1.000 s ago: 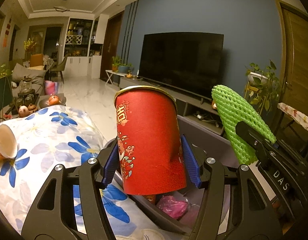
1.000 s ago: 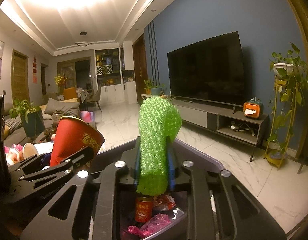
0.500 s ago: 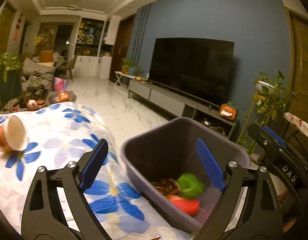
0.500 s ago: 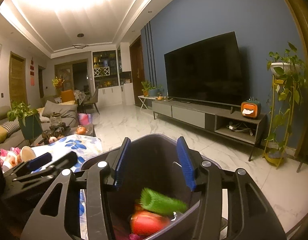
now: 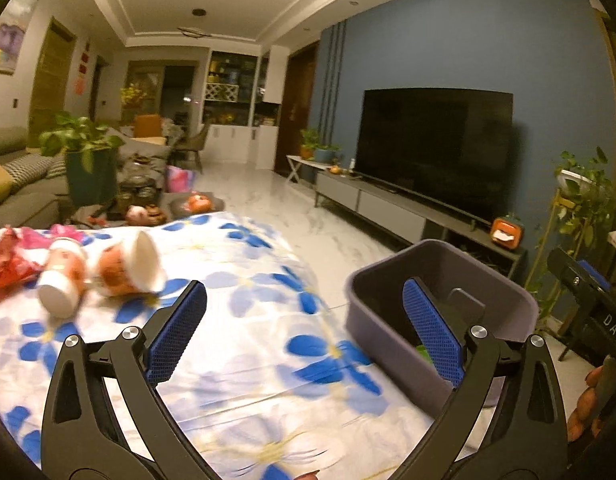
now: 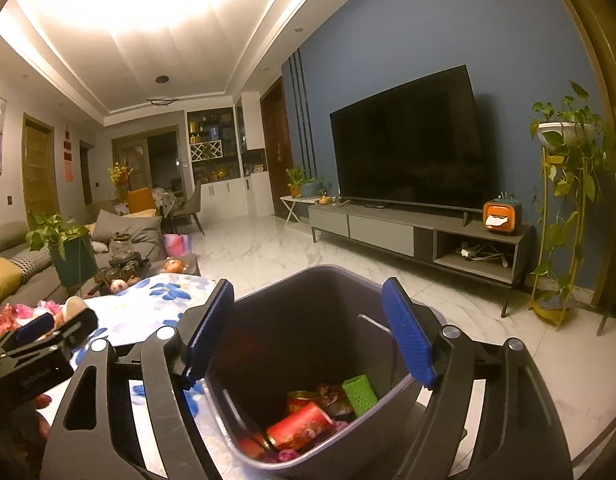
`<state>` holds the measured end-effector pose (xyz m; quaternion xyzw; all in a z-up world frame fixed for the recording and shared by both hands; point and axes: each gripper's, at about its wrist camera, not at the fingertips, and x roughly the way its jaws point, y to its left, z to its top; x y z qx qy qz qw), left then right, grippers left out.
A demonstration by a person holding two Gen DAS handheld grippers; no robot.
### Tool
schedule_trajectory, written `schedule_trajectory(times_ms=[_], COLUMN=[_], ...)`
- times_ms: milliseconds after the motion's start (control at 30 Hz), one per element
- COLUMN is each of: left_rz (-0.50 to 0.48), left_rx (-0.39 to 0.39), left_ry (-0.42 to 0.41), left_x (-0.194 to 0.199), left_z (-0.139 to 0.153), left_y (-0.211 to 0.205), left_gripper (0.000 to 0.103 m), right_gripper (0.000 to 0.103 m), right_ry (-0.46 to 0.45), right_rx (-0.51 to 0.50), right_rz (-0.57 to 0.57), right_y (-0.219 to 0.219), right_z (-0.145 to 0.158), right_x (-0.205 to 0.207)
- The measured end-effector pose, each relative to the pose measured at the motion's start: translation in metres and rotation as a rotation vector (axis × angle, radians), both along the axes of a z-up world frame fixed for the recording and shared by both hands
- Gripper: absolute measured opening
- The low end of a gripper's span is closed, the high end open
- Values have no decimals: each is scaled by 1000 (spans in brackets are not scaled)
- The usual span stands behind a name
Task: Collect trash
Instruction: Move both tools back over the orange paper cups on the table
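We see a living room at night through two gripper cameras. Our left gripper (image 5: 304, 316) has its blue-padded fingers spread wide with nothing between them, and it hangs above a table covered in a white cloth (image 5: 244, 320) printed with blue flowers. On that cloth, to the far left, two paper cups (image 5: 104, 272) lie on their sides, touching each other, orange outside and white inside. Just beside them at the frame edge sits a heap of red and pink wrappers (image 5: 12, 256), blurred. A grey bin (image 5: 444, 312) stands at the right edge of the table, partly behind the left gripper's right finger. Our right gripper (image 6: 308, 336) is also spread wide and empty, and it hangs directly over the open bin (image 6: 292, 312). Looking down into the bin from the right camera, we see trash at the bottom: a red cup (image 6: 300, 426) lying on its side, a green foam net (image 6: 360, 394) resting just beside it, a small red can (image 6: 302, 400) behind the cup, and some pink scraps that are too dim to make out. The left gripper (image 6: 40, 336) shows at the left edge of the right camera, over the cloth. Behind everything stand a dark television (image 6: 408, 152) on a blue wall and a low grey cabinet (image 6: 388, 228).
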<state>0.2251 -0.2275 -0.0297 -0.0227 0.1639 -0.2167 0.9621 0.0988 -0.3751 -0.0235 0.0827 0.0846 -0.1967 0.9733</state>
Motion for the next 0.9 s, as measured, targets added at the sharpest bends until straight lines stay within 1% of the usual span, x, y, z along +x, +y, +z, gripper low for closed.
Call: schedule_trajectory(times_ms=[167,367,667,767,900], left_rz=[87,207,371,417,457], left_rx=[28,40,57,63,57], left_ry=[-28,-15,15,15,16], left_x=[-11,-15,-17,-16,-9], left_z=[5,8,4,5,6], left_y=[37,98,180,200,216], left_gripper=[97,97,97,97,97], right_gripper=[75,75,75,75,75], right_ry=[6,6,15,20,39], right_rx=[7,7,-3,-9,-26], right_rz=[35,121,264,307,368], right_y=[21,59,124,146,177], right_z=[3,8,10,9,5], right_x=[-1,7,38,51,73])
